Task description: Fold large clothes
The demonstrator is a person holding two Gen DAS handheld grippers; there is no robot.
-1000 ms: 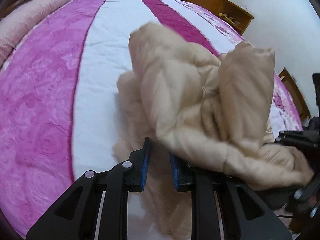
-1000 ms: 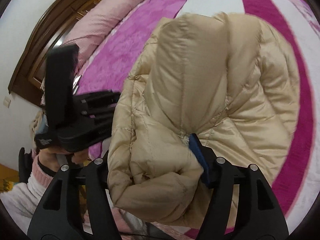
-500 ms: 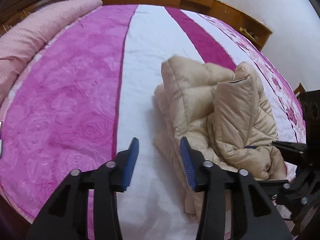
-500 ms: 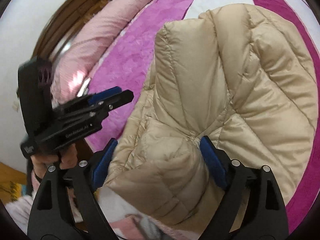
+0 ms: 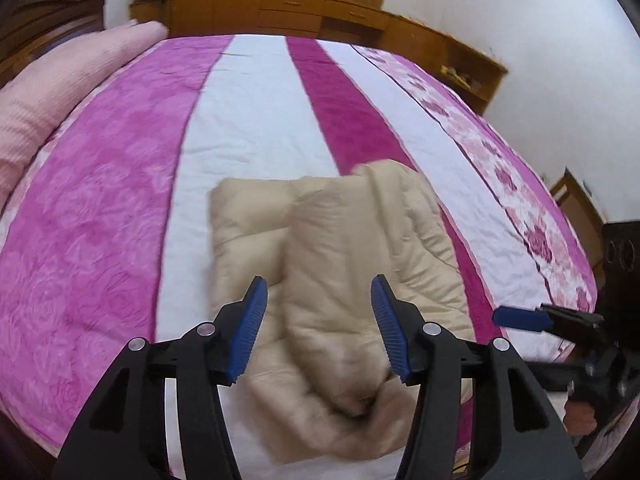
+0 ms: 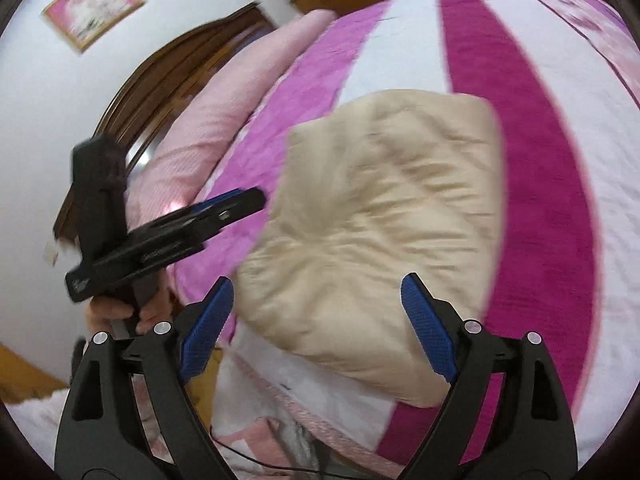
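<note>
A beige puffer jacket lies folded in a bundle on the bed near its front edge; it also shows in the right wrist view. My left gripper is open and empty, held above the near end of the jacket. My right gripper is open and empty, held above the jacket's near edge. The right gripper also shows at the right edge of the left wrist view. The left gripper shows at the left of the right wrist view, beside the jacket.
The bed cover has pink, white and magenta stripes. A pink bolster pillow lies along the left side by the wooden headboard. A wooden dresser stands beyond the bed. A chair stands at the right.
Both grippers let go of the jacket, opened wide and pulled back. The jacket dropped from a raised heap into a flatter folded bundle on the bed.
</note>
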